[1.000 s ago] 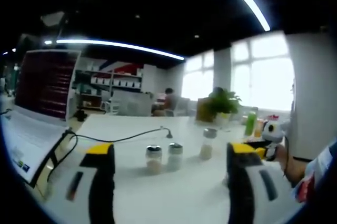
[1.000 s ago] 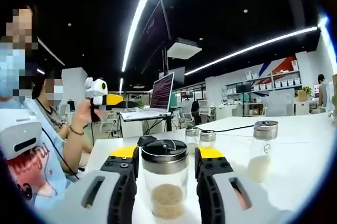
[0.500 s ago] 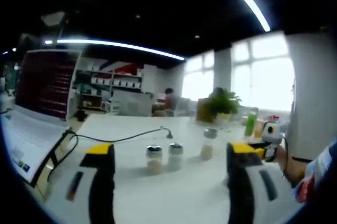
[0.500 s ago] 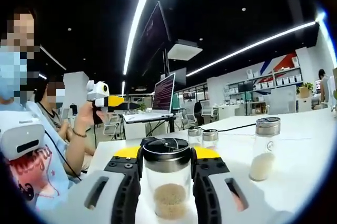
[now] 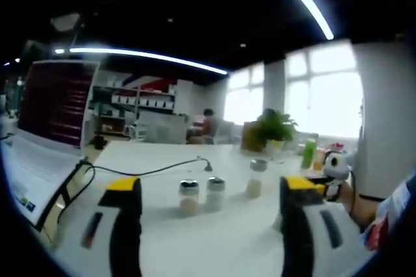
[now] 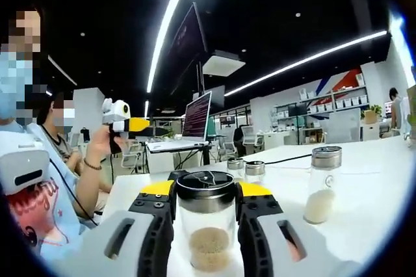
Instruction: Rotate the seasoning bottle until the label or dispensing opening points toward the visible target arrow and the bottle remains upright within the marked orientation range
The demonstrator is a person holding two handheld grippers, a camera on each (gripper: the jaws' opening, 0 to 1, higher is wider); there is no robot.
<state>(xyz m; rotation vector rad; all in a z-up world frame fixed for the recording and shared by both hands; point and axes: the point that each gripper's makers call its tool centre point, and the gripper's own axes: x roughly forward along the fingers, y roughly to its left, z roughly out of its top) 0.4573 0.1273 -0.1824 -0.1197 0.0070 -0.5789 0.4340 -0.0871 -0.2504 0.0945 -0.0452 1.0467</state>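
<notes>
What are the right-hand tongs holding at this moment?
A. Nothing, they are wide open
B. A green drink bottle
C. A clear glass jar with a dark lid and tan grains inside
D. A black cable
C: in the right gripper view the right tongs are closed on a clear seasoning jar with a dark lid, tan grains at its bottom.

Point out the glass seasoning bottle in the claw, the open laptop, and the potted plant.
glass seasoning bottle (image 6: 207, 225), right gripper view, glass body.
open laptop (image 6: 197, 116), right gripper view, screen.
green potted plant (image 5: 275, 125), left gripper view, leaves.

low opposing views across table (image 5: 214, 238)
</notes>
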